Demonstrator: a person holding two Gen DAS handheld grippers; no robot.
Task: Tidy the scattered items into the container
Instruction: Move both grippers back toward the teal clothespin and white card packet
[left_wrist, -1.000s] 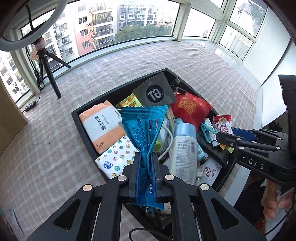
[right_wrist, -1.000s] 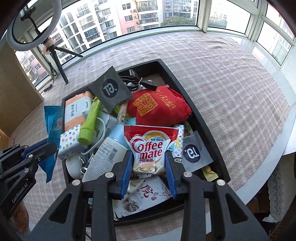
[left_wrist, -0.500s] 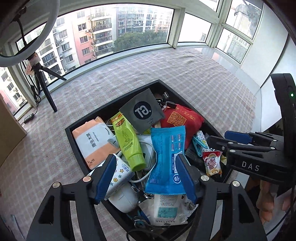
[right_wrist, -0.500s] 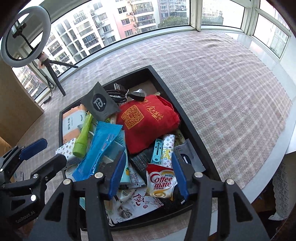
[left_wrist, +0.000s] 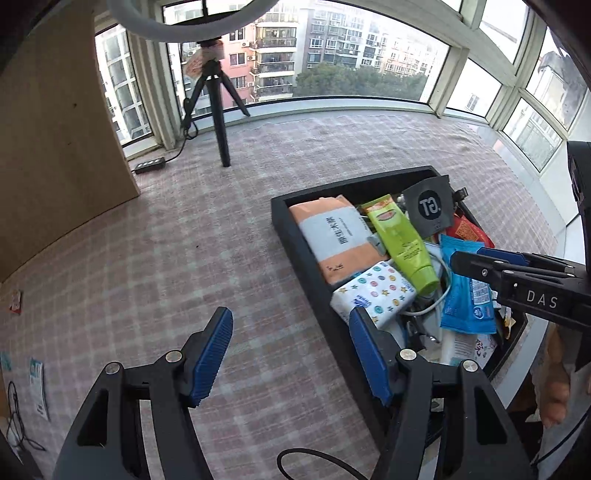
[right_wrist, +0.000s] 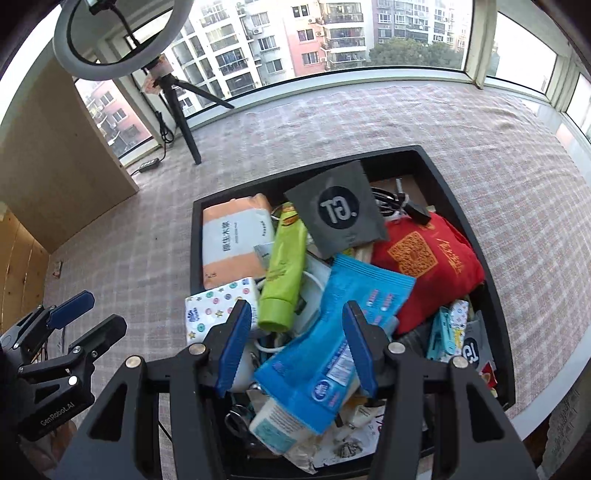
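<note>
Black container (right_wrist: 491, 258) on the checked worktop (left_wrist: 184, 258), heaped with items: blue packet (right_wrist: 332, 347) uppermost, green tube (right_wrist: 284, 273), red pouch (right_wrist: 428, 266), grey sachet (right_wrist: 338, 210). Left gripper (left_wrist: 291, 354) spread and empty over bare cloth beside the container; right gripper (right_wrist: 295, 347) spread, empty above the blue packet. Tripod (left_wrist: 218, 107) stands behind.

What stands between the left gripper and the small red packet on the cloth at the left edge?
Nothing visible: only bare checked cloth lies between the left gripper, its jaws open and empty, and the small red packet. The black tray is on the other side.
</note>
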